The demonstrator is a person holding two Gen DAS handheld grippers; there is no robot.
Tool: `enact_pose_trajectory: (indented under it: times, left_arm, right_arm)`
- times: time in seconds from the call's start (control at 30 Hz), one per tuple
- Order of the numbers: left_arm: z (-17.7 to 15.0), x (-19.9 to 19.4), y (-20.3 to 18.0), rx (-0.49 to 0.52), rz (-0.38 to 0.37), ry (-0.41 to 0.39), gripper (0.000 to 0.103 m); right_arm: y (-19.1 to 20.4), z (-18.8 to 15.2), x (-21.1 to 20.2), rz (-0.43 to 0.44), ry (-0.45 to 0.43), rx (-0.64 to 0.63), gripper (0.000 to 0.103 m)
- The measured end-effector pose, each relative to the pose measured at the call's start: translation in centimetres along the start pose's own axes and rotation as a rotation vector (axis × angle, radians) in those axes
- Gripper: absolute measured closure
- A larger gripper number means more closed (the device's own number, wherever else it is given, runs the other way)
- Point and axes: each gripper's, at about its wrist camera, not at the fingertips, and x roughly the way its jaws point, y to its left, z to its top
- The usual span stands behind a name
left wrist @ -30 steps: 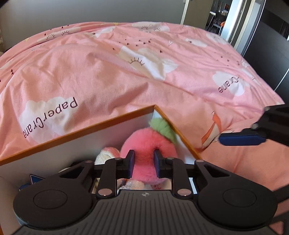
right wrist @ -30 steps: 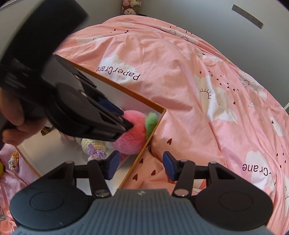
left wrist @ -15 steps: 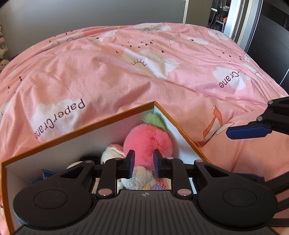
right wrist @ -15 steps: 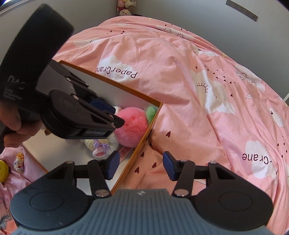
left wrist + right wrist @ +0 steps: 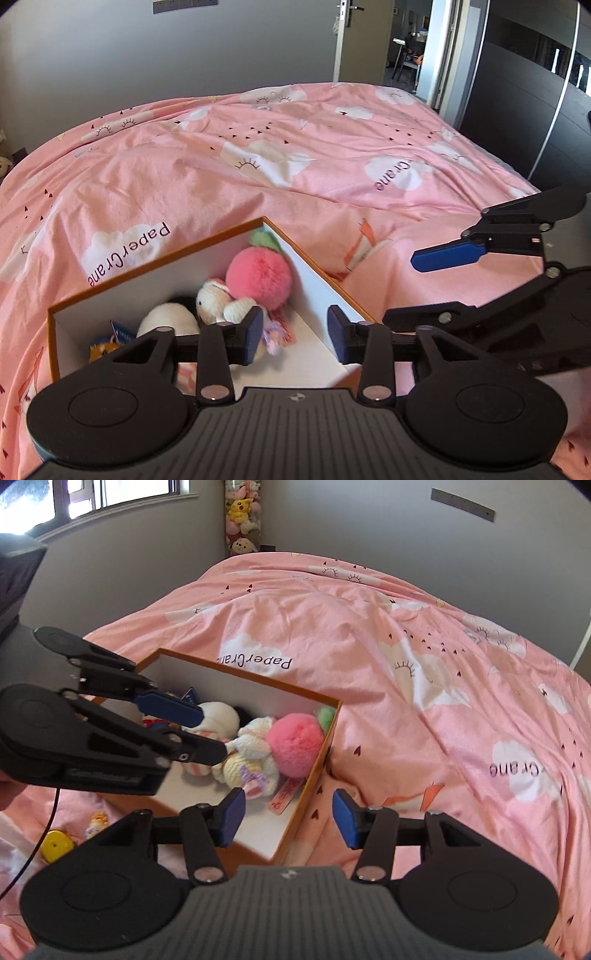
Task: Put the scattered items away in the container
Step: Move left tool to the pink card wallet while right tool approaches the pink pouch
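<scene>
Two grippers, both empty with jaws wide: left gripper [image 5: 295, 334] above the box [image 5: 155, 271], right gripper [image 5: 284, 818] over its near corner. Pink plush ball [image 5: 258, 277] sits in the box's far corner beside a white knitted toy [image 5: 225, 304]. Yellow toy [image 5: 56, 845] lies on the bed [image 5: 424, 709], outside the box.

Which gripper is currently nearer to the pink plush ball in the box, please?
Left. The left gripper hangs open over the box beside the pink plush ball; the right gripper sits outside the box corner.
</scene>
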Motion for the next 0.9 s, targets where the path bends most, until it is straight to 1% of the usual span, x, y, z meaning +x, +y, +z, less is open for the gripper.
enact_pose_trajectory:
  times: [0.17,0.33,0.43,0.53,0.6,0.73,0.83,0.9]
  left_arm:
    - [-3.1,-3.1,-1.5,-0.019,-0.032,0.008,0.052]
    - [-6.9,-4.2,-2.6,-0.076,-0.082,0.051,0.052]
    - [-9.3,-4.2,-3.2,-0.098,-0.088,0.074,0.051]
    - [-11.4,-3.9,-3.6,-0.136,-0.107,0.098,0.048]
    - [-12.8,-3.5,-3.9,-0.153,-0.124,0.121,0.047]
    - [-14.9,-2.7,-4.2,-0.175,-0.110,0.148,0.044]
    - [-15.9,-1.9,-4.0,-0.217,-0.122,0.166,0.043]
    - [-16.5,-1.4,-4.0,-0.227,-0.129,0.177,0.043]
  right_arm:
    - [0.8,-3.1,-2.9,0.017,-0.030,0.070,0.047]
    - [1.6,-6.5,-4.8,-0.005,-0.049,0.138,0.047]
    - [1.6,-8.8,-5.5,0.007,-0.045,0.222,0.047]
    - [1.9,-10.8,-6.1,0.007,-0.037,0.284,0.047]
    - [2.4,-11.9,-6.5,-0.006,-0.032,0.301,0.046]
    - [3.2,-13.8,-6.8,-0.008,-0.022,0.332,0.046]
    - [3.6,-15.3,-6.8,-0.016,-0.006,0.356,0.040]
    - [3.8,-16.3,-6.5,-0.007,0.019,0.368,0.040]
